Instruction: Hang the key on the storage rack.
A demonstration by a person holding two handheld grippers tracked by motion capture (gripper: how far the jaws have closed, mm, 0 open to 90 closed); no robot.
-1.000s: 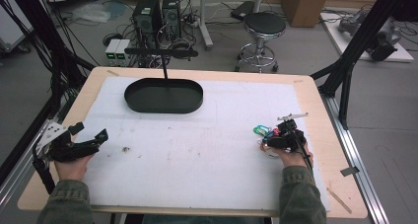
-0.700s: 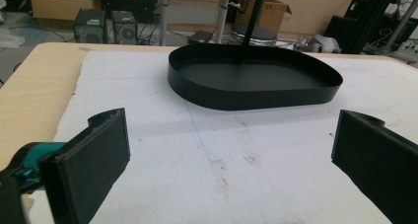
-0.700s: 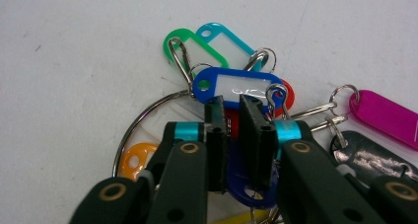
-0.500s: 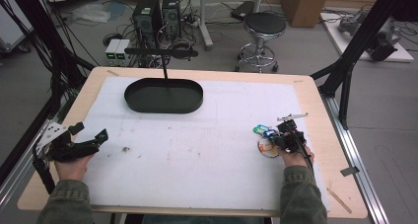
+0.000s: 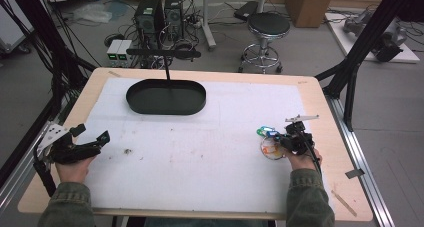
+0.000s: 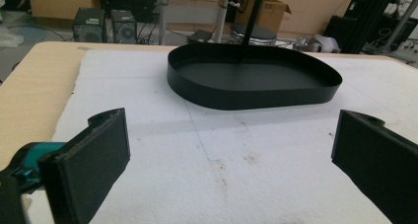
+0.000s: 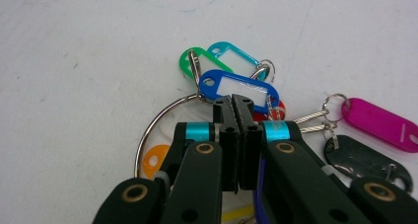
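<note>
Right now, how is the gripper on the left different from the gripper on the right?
The left gripper is wide open with nothing between its jaws; the right gripper is shut, its tips at a bunch of key tags. The left one faces the black tray; the right one points down at the tags. Both are black and hand-held.

The right gripper (image 7: 239, 103) is held low with jaws pressed together; the left gripper (image 6: 231, 150) is held wide apart.
</note>
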